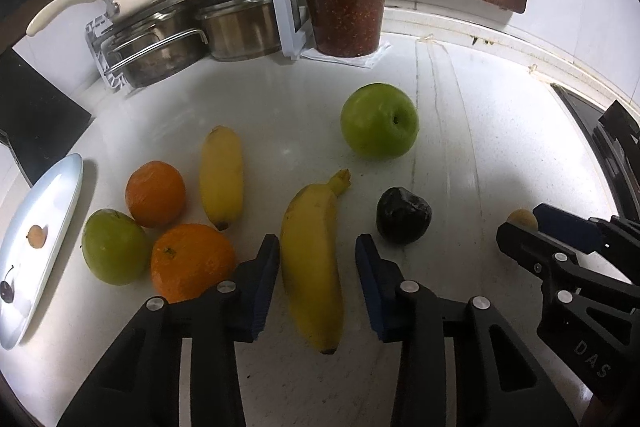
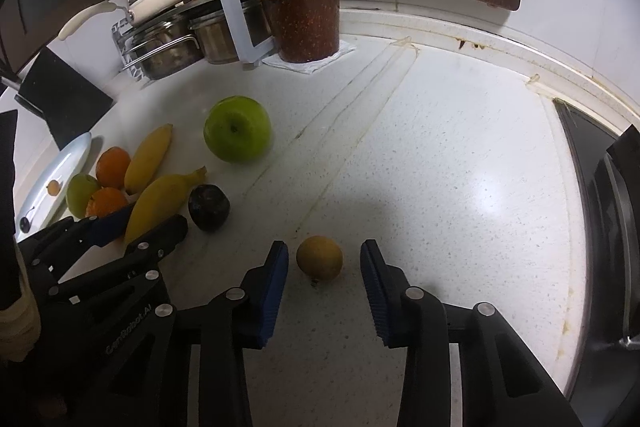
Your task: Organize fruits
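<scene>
Left wrist view
My left gripper (image 1: 318,287): jaws apart, one blue pad on each side of a banana; the left pad looks very close to the peel, the right pad stands clear, so nothing is grasped.
Banana (image 1: 314,263): lies on the white counter (image 1: 460,147) between my left fingers, stem pointing away from me.
Second banana (image 1: 221,177): lies further left, beside two oranges.
Oranges: one behind (image 1: 155,193), one in front (image 1: 192,261), close together; the front one sits just beside my left finger.
Green fruits: a small one (image 1: 114,247) against the oranges; a large green apple (image 1: 379,121) alone, further back.
Dark fruit (image 1: 403,215): just right of the banana.
Plate (image 1: 52,203): at far left, carrying a small orange fruit and a dark cherry.
Back of counter: a jar (image 1: 344,3) of red-brown paste beside a rack of pots (image 1: 200,31).

Right wrist view
My right gripper (image 2: 324,291): jaws apart around a small round yellow-brown fruit, neither pad touching it.
Small fruit (image 2: 319,258): rests on the counter between my right fingers, well apart from the other fruit at left.
Left gripper: seen at lower left, straddling the banana.
</scene>
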`<state>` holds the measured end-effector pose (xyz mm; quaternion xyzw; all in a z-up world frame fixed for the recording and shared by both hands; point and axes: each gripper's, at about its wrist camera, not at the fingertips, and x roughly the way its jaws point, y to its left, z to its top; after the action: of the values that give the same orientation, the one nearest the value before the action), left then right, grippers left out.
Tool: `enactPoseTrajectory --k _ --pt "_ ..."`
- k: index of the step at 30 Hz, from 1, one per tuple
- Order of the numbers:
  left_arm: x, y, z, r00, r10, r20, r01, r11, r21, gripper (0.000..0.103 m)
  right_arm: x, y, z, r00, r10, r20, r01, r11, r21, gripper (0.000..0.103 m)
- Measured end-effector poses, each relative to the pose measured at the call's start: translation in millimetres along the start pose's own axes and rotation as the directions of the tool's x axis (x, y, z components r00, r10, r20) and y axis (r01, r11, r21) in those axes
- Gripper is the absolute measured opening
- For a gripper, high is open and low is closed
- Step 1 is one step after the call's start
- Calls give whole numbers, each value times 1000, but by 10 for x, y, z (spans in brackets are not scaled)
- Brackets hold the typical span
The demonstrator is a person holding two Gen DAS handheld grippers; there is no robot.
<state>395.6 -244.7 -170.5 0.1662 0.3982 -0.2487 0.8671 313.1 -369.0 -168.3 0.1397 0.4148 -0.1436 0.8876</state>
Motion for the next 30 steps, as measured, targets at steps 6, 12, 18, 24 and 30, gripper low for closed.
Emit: enactPoseTrajectory --k 6,12,18,24,30 --pt "5 -7 3 1000 17 -2 -17 1000 8 27 18 -2 -11 1000 13 -8 -13 1000 -4 26" --pt "5 31 -3 1000 1 1 -1 1000 -15 26 9 -12 -8 1000 12 -3 -12 1000 -9 25" --pt "-43 40 -15 1000 -23 9 24 999 -39 26 -64 -12 19 1000 15 18 -15 1000 -20 25" --pt "-170 62 4 999 -27 35 28 998 -50 26 -146 -13 52 999 22 31 -21 1000 -18 25" --pt "-336 119 30 997 -22 70 26 998 -60 26 -250 40 85 998 32 54 -30 999 -26 25"
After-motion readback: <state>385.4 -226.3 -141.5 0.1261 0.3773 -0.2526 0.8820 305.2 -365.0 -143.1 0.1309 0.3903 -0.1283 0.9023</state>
